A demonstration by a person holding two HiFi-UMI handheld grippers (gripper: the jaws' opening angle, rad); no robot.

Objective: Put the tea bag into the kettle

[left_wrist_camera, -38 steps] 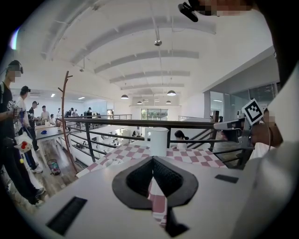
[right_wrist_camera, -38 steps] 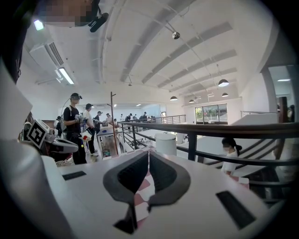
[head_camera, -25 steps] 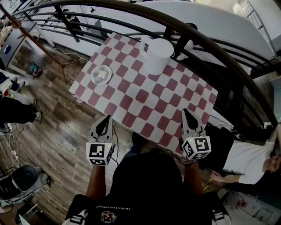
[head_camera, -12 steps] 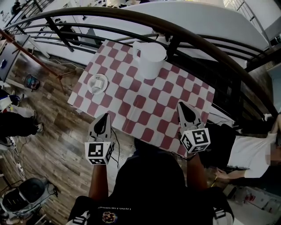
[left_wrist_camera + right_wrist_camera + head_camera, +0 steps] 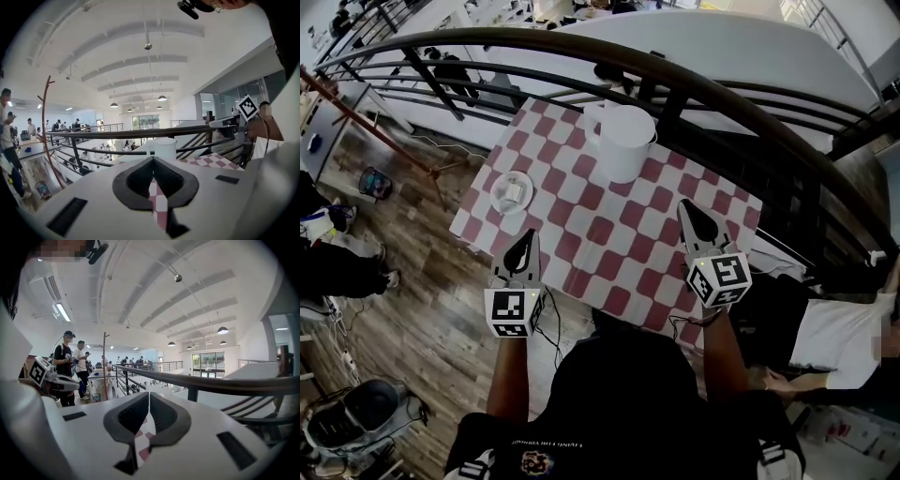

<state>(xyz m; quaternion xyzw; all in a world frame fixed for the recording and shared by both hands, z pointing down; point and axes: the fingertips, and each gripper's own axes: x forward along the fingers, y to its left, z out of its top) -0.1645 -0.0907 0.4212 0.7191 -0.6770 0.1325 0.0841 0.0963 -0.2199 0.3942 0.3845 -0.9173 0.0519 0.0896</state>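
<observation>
Head view: left gripper (image 5: 529, 241) and right gripper (image 5: 686, 209) hover pressed shut and empty at the checkered table's (image 5: 609, 234) 6 o'clock edge; I'd spread the left one before reaching the tea bag (image 5: 515, 190) on its saucer (image 5: 498, 202) at 10 o'clock, with the kettle (image 5: 625, 141) at 12.

Bright, even indoor daylight; strong fisheye bending at edges; both gripper views dark-vignetted.
</observation>
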